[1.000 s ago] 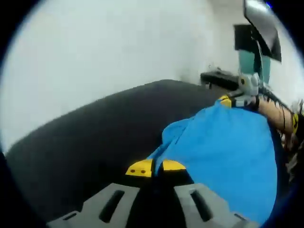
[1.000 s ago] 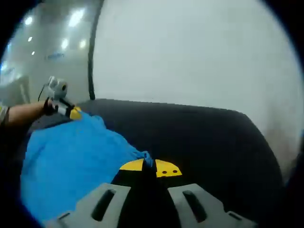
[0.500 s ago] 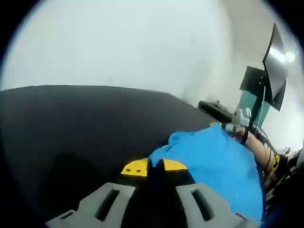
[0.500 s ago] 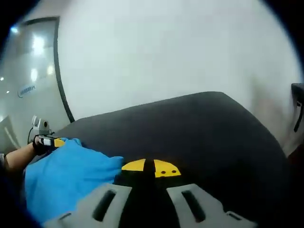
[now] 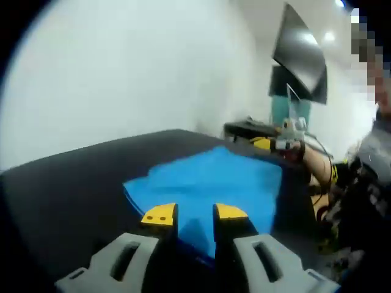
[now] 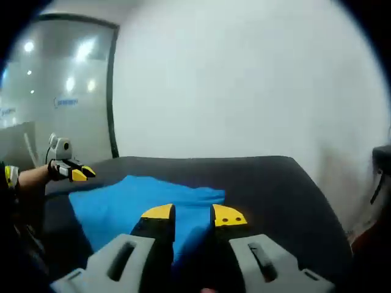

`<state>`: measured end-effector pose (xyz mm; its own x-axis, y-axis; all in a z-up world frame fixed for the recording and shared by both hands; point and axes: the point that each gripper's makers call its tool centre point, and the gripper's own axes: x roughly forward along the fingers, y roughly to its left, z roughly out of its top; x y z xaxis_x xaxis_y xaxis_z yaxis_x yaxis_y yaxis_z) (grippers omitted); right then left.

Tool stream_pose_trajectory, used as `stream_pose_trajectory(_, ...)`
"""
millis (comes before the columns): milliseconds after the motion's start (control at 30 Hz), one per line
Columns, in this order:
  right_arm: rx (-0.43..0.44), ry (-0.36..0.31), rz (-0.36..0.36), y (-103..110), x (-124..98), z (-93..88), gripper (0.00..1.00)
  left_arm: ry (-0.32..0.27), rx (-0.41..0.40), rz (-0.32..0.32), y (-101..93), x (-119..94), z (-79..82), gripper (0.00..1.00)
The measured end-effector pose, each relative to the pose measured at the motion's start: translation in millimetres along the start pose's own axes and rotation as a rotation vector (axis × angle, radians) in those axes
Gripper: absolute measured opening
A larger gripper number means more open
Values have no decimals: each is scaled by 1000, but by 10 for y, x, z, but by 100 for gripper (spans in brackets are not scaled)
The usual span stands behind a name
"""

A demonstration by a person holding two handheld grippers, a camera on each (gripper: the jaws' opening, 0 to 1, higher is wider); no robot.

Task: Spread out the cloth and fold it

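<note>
Lying flat now — blue cloth (image 5: 208,183) on dark table (image 6: 269,183), left gripper (image 5: 194,212) and right gripper (image 6: 194,213) both released since earlier.

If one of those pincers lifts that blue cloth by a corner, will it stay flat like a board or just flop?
Probably flop: the cloth lies thin and soft on the dark table, its far edge wavy. It looks light, likely to slide if pushed. Both grippers have open jaws above it.

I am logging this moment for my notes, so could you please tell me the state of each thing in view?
Cloth: spread flat on the table, free of both grippers.
Table: dark top, partly covered by the cloth.
Left gripper: open, fingers apart.
Right gripper: open, fingers apart.
</note>
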<state>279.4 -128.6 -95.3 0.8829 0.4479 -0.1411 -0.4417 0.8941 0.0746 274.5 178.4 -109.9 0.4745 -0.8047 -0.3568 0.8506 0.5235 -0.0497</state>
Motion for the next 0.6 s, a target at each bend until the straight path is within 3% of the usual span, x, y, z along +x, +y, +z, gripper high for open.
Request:
stream_pose_trajectory(100,48,17,5,100,-208,-176,21,24,11,-6,-176,-115,-246,27)
stream_pose_trajectory(133,40,67,-11,81,-259,-298,21,30,9,0,-200,-133,-310,27)
stream_pose_trajectory(167,39,104,-27,63,-296,-389,21,37,9,10,-198,-139,-366,27)
stream_pose_trajectory(267,148,140,5,153,-329,-548,21,64,43,43,-161,-97,-467,29)
stream_pose_trajectory(300,140,161,7,160,-323,-600,21,71,61,50,-156,-69,-483,29)
stream_pose_trajectory(400,84,151,-27,140,-287,-610,18,68,91,46,-178,14,-474,26)
stream_pose_trajectory(500,70,177,12,189,-278,-611,2,79,80,6,-221,46,-477,17)
stream_pose_trajectory(600,14,204,1,163,-318,-578,1,99,72,-14,-245,5,-497,7)
